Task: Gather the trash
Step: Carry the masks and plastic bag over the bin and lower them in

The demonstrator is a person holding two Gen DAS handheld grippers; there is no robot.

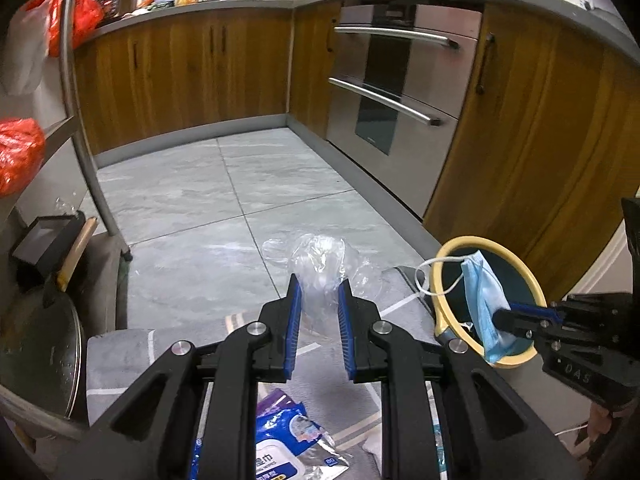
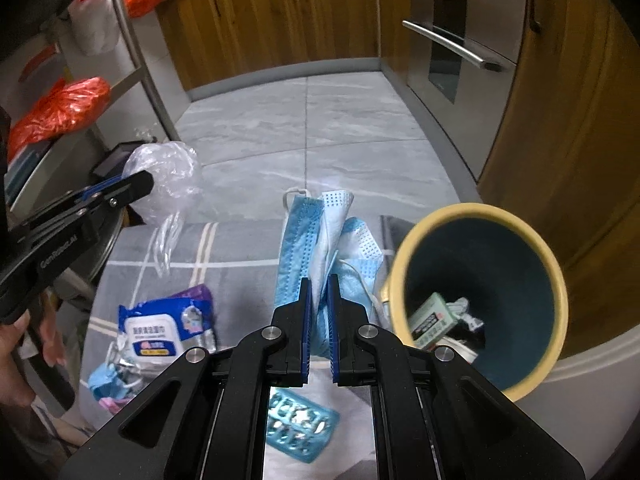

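Observation:
My left gripper [image 1: 319,286] is shut on a crumpled clear plastic bag [image 1: 320,256], held above the grey mat; the same bag [image 2: 164,176] and gripper [image 2: 140,184] show at the left of the right wrist view. My right gripper [image 2: 319,280] is shut on a blue face mask [image 2: 316,232] that hangs just left of the yellow-rimmed bin [image 2: 556,280]. In the left wrist view the mask [image 1: 486,304] dangles in front of the bin [image 1: 444,256]. A wet-wipe pack [image 2: 168,324], a blister pack [image 2: 300,428] and another crumpled mask [image 2: 106,378] lie on the mat.
The bin holds a small carton [image 2: 430,322] and other scraps. Wooden cabinets [image 1: 180,76] and a steel oven [image 1: 396,84] line the far and right sides. A metal rack [image 2: 136,52] with red bags [image 2: 60,108] stands left. A pot lid [image 1: 36,352] leans at the left.

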